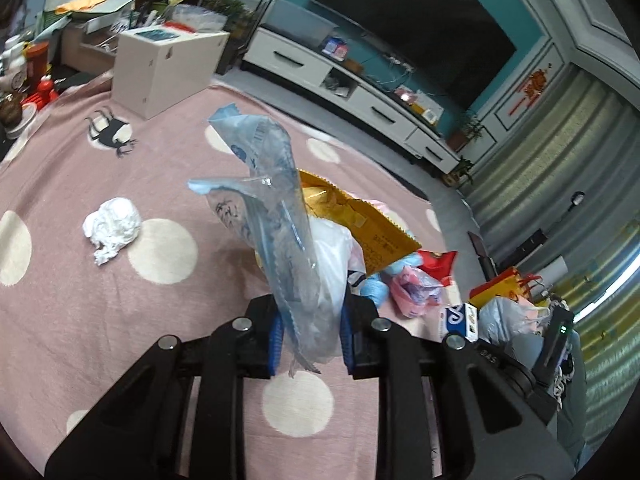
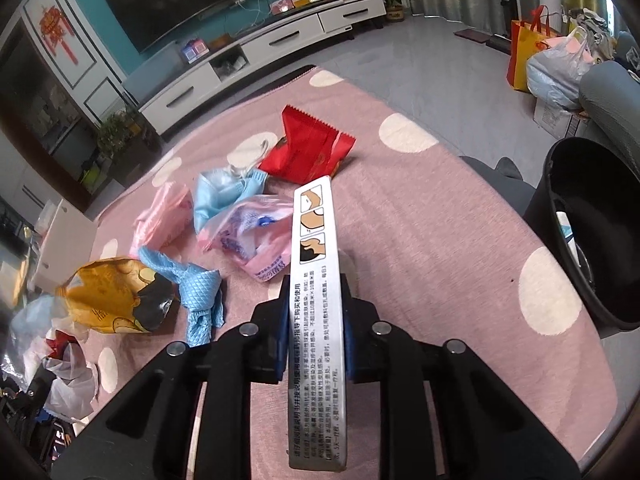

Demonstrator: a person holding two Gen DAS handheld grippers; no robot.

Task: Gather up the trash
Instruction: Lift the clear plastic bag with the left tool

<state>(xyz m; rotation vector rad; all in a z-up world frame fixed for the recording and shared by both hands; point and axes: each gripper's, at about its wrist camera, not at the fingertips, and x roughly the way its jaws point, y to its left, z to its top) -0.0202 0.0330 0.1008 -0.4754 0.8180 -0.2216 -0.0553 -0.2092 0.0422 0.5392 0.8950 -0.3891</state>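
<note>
Pink, white-dotted cloth covers the desk you are clearing, in a living room with a dark TV over a white cabinet. By my judgement you are mid-collection with both tongs loaded, so next comes carrying each piece over the black bin at the desk's right edge and releasing. Your right tongs pinch a flat silver box; your left tongs pinch a clear blue-printed wrapper. Unclaimed wrappers litter the desk's middle, a crumpled tissue apart.
</note>
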